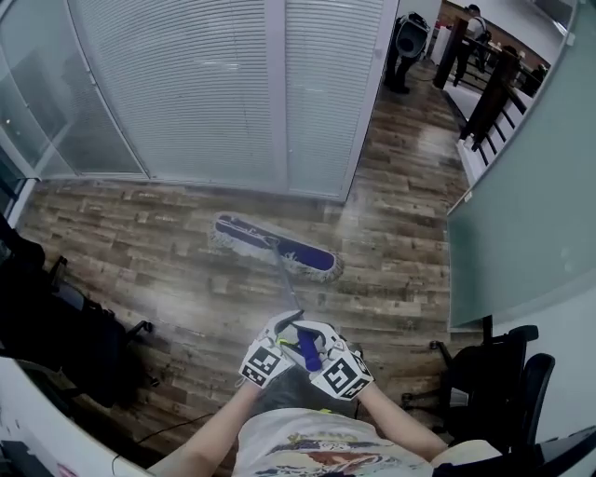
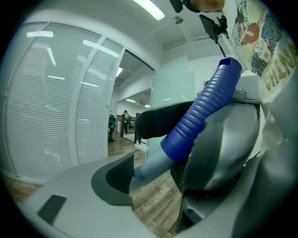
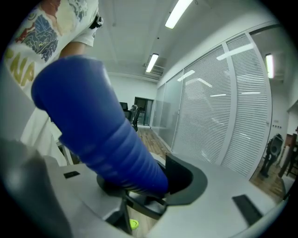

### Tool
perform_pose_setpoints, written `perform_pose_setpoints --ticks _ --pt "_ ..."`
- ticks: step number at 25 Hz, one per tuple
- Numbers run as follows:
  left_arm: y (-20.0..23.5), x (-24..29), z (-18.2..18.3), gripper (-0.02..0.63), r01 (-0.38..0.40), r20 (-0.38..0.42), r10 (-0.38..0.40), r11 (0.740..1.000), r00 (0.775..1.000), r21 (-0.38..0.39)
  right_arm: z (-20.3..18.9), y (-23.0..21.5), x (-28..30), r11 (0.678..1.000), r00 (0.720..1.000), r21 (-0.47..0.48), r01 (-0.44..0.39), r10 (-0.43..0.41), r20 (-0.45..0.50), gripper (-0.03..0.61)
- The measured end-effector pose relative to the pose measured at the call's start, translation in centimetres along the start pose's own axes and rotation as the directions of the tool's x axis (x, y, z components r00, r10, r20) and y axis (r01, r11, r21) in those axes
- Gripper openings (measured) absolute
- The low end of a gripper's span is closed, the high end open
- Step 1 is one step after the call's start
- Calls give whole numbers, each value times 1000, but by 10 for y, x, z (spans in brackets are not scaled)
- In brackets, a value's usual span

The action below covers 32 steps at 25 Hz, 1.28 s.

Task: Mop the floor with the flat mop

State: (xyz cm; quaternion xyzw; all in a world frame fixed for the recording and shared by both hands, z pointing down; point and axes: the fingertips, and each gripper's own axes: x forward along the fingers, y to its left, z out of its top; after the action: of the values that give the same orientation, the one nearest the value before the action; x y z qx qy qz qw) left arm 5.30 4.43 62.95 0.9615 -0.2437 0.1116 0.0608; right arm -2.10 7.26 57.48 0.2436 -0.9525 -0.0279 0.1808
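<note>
we hold the right gripper (image 3: 153,186) clamped on the blue grip (image 3: 93,125) of the flat mop (image 1: 288,287) | left gripper (image 2: 153,171) clamped on its grey pole (image 2: 145,170) just below that grip | mop head (image 1: 275,247) flat on the wood floor (image 1: 168,279), near the blind-covered glass wall (image 1: 186,93), left end closer to it | a person (image 1: 475,23) stands far past that wall's right end

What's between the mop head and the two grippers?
In the head view, only the mop's thin pole crosses bare wooden floor from the mop head to the left gripper and right gripper.
</note>
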Motion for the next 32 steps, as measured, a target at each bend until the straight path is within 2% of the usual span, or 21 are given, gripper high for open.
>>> perform_pose_setpoints --ticks 5,8,12,16,18,21,23,28,32 --pt "125 31 25 216 2 40 -2 1000 999 -12 20 -103 82 999 999 25 33 -33 2 166" --pt "189 49 31 216 14 34 -14 1000 999 -1 23 -153 125 997 998 51 59 -59 -6 166" --pt "258 66 30 218 19 14 -19 1000 1000 10 25 -203 177 998 998 23 64 -64 -21 166" --pt "329 62 35 218 -58 57 60 998 997 -35 42 -236 234 1000 1000 -8 23 -23 -15 172" --pt "352 59 35 218 -70 57 72 997 996 -40 47 -245 254 1000 1000 -21 6 -6 -7 173" --pt "365 59 34 216 -64 44 66 997 997 -40 54 -253 264 1000 1000 -8 19 -19 12 184" --pt "358 62 33 218 -61 23 62 997 998 -37 50 -253 258 999 999 -2 42 -42 8 183" --pt "303 63 29 216 -62 -8 62 998 998 -32 32 -226 212 991 994 79 104 -106 10 181" --pt "252 56 39 218 -79 29 81 995 996 -68 36 -196 169 996 997 52 78 -77 -18 183"
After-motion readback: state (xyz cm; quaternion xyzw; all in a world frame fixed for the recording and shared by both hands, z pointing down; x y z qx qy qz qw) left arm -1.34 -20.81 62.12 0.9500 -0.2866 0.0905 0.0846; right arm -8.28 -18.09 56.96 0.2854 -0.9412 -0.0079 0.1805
